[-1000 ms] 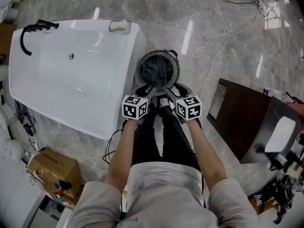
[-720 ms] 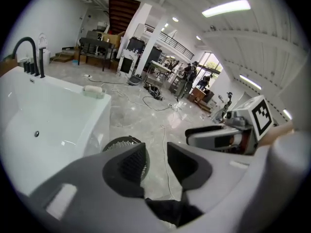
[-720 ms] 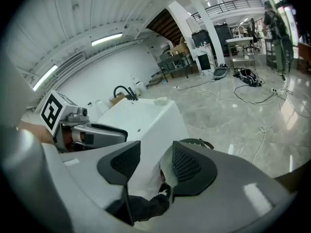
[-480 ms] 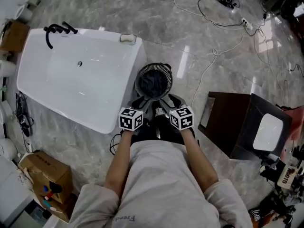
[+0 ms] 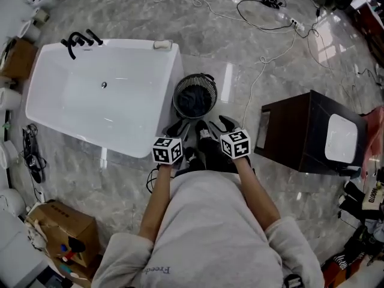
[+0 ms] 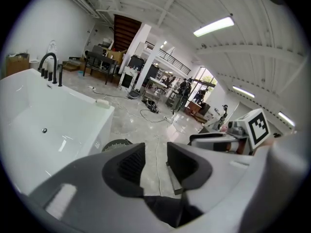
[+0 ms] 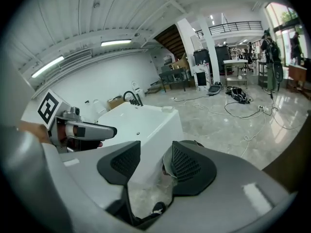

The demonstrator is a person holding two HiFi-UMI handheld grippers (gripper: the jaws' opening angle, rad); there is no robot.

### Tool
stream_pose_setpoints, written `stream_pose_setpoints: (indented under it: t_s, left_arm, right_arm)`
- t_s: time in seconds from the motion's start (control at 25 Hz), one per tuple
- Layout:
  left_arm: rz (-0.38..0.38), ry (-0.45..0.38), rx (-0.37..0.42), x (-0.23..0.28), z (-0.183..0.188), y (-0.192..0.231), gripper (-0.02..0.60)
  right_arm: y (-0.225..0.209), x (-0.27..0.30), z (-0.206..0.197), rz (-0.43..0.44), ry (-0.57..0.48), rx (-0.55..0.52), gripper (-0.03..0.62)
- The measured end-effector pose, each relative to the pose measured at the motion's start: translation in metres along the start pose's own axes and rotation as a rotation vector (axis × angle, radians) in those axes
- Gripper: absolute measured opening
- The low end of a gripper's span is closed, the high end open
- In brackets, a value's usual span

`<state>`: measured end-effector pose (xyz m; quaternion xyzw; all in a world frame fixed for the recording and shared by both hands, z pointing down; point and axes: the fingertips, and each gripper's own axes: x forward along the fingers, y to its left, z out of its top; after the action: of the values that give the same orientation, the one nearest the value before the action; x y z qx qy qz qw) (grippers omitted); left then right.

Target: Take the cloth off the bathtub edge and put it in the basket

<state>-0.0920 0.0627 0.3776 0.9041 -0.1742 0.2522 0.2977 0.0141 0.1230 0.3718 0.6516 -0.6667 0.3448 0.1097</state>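
The dark cloth [image 5: 193, 101] lies bunched inside the round black slatted basket [image 5: 195, 96], which stands on the floor against the near right corner of the white bathtub [image 5: 174, 77]. My left gripper [image 5: 178, 126] and right gripper [image 5: 223, 122] hover side by side just short of the basket, over the person's shoes. In the left gripper view the left gripper [image 6: 155, 161] has its jaws apart with only floor showing between them, and the basket [image 6: 116, 144] is to their left. The right gripper [image 7: 151, 161] also holds nothing; the bathtub [image 7: 141, 120] and basket [image 7: 166, 165] show through its gap.
A black faucet [image 5: 81, 39] stands at the tub's far left corner and a small pale block [image 5: 162, 44] rests on its far right rim. A dark wooden cabinet [image 5: 297, 131] stands to the right. Cables [image 5: 264, 59] trail over the marble floor. A cardboard box [image 5: 57, 224] sits at lower left.
Both grippers have drawn back from the basket's rim toward the person, and the head view has pulled away so tub and basket look smaller. The cloth stays in the basket.
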Motion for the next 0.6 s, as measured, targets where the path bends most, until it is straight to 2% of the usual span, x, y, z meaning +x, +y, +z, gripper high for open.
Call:
stream_pose_setpoints:
  t_s: [0.2, 0.48, 0.6]
  left_arm:
    - [0.009, -0.021, 0.021, -0.028, -0.023, -0.010, 0.156]
    - [0.024, -0.051, 0.056, -0.047, -0.036, -0.013, 0.156]
    - [0.047, -0.071, 0.048, -0.056, -0.033, -0.009, 0.155]
  right_arm:
    - [0.032, -0.024, -0.018, -0.014, -0.058, -0.020, 0.183]
    - [0.055, -0.035, -0.042, -0.001, -0.065, -0.066, 0.177]
    - [0.053, -0.040, -0.045, -0.021, -0.070, -0.050, 0.124]
